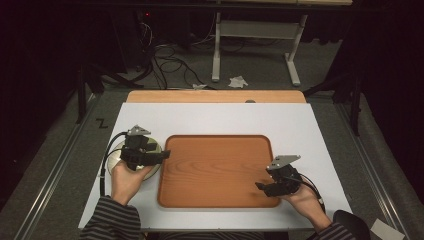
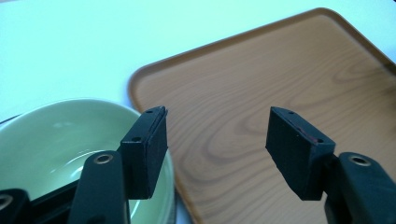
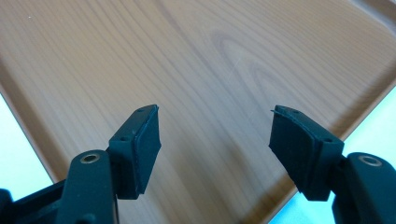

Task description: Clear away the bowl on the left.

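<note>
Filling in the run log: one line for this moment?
left claw: open, over green bowl | right claw: open, above wooden tray | tray: bare

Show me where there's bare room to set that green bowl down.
The wooden tray is bare across its middle, between the left gripper and right gripper. The white tabletop beyond the tray is bare too. The green bowl's corner is crowded.

White table (image 1: 300,125), wooden tray (image 1: 215,172), seemingly green bowl (image 2: 51,140)
</note>
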A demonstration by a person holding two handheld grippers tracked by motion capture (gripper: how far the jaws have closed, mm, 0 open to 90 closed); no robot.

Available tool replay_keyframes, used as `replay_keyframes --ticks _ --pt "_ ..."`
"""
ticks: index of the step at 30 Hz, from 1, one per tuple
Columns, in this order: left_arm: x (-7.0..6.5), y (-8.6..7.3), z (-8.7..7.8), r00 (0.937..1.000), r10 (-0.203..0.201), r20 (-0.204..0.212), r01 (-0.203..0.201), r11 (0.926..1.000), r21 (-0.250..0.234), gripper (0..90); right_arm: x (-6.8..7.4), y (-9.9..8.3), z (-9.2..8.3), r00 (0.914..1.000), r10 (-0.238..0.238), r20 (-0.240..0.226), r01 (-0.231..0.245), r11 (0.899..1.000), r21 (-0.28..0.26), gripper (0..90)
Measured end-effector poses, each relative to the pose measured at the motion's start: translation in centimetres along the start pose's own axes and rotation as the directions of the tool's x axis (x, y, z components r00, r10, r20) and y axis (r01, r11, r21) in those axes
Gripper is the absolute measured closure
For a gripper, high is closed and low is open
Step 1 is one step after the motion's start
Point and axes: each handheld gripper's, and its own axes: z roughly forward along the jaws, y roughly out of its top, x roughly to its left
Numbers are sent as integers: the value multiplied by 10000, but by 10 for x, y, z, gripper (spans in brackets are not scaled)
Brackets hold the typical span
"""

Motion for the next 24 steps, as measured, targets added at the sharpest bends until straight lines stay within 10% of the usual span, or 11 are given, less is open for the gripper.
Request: replay_keyframes --ticks 24 --pt "48 -11 -15 9776 -1243 -1699 1215 9922 -271 374 -1 0 0 10000 93 30 -93 10000 1 350"
